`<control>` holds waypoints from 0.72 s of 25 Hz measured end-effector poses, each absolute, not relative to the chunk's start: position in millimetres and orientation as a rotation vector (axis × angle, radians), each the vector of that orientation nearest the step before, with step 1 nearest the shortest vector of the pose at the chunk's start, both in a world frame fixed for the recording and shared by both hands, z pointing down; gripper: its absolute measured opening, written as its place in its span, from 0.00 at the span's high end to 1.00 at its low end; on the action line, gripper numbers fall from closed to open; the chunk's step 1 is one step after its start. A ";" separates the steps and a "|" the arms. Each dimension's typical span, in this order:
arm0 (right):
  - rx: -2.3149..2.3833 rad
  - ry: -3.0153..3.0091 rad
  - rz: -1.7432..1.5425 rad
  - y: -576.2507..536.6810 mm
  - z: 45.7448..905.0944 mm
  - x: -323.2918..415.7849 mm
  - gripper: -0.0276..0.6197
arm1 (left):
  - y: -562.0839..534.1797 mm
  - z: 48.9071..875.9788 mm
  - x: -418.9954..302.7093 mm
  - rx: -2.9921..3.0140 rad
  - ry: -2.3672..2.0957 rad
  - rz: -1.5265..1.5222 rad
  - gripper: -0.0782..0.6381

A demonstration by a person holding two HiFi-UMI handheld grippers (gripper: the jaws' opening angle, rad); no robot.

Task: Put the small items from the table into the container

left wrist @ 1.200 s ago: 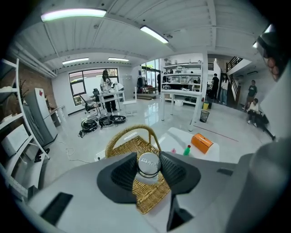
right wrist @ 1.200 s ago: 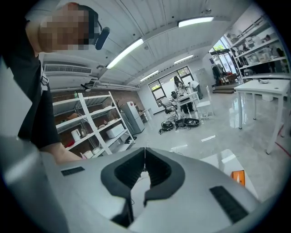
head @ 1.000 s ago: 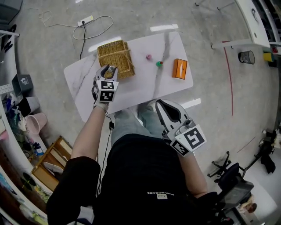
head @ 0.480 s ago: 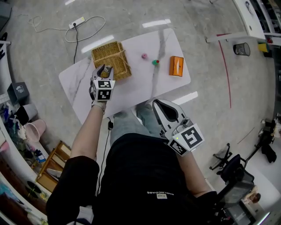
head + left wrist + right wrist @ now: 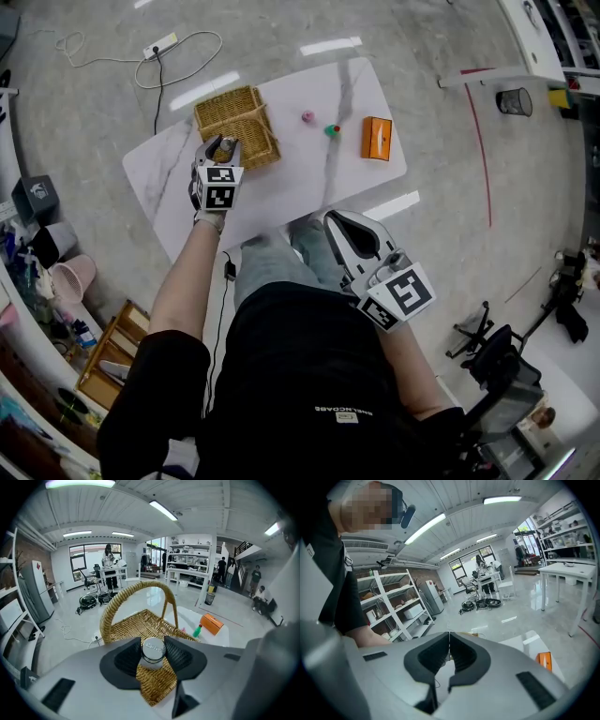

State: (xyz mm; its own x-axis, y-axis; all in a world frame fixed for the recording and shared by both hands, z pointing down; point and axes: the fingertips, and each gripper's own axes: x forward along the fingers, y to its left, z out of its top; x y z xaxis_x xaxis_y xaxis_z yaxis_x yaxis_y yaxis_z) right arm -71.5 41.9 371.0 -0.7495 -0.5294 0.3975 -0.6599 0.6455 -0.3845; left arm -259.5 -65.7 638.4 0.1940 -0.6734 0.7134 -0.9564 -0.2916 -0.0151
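Note:
A woven wicker basket (image 5: 234, 117) with a hoop handle stands at the table's far left. My left gripper (image 5: 223, 150) hovers at its near edge, shut on a small jar with a silver lid (image 5: 153, 651). In the left gripper view the jar hangs over the basket (image 5: 140, 623). A small pink item (image 5: 307, 117) and a small green bottle (image 5: 331, 131) lie on the white marble table (image 5: 281, 183), right of the basket. My right gripper (image 5: 339, 225) is shut with nothing in it, held low near the person's legs, off the table's near edge.
An orange box (image 5: 376, 139) lies on the table's right end, also in the left gripper view as the orange box (image 5: 212, 623). A power strip with its cable (image 5: 159, 45) lies on the floor beyond the table. Shelves and bins line the left wall.
My left gripper has sunk a little with the jar toward the basket's near edge. The right gripper has stayed in place.

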 end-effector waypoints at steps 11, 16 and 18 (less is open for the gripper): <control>0.975 -2.606 0.747 47.3 370.4 -69.8 0.94 | -64.8 640.3 -255.5 2.070 -1.496 0.842 0.67; 0.980 -2.608 0.748 47.2 370.5 -70.8 0.94 | -68.4 635.9 -253.0 2.094 -1.501 0.822 0.67; 0.977 -2.609 0.748 48.2 370.5 -71.2 0.94 | -69.0 635.3 -252.3 2.094 -1.499 0.828 0.67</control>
State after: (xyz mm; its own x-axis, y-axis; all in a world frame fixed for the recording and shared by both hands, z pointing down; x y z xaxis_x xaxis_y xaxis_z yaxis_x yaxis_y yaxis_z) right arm -71.2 48.2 370.5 -0.7416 -0.5367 0.4025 -0.6685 0.6421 -0.3754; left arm -252.3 -69.0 635.3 0.2359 -0.6883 0.6860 -0.9472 -0.3206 0.0040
